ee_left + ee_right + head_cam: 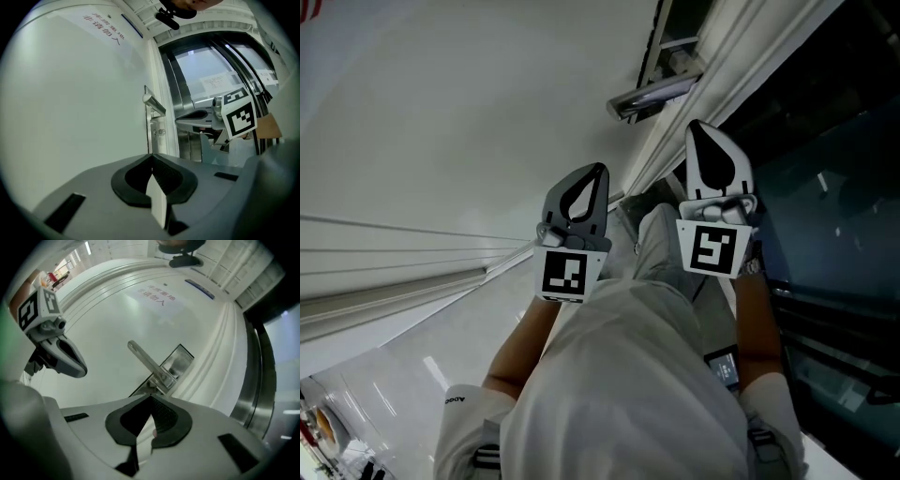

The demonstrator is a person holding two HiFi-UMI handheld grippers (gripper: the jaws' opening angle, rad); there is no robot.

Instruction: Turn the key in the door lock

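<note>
A white door fills the left of the head view, with a silver lever handle near its edge. In the left gripper view the handle sticks out above a lock plate, where a small key hangs. The right gripper view has the handle and its shiny plate just beyond the jaws; the key is hidden there. My left gripper is shut and holds nothing, a short way back from the door. My right gripper is shut too, level, close under the handle.
Right of the door runs a white frame, then dark glass with metal rails. The person's light-coloured top and forearms fill the bottom of the head view. Each gripper shows in the other's view: the right gripper, the left gripper.
</note>
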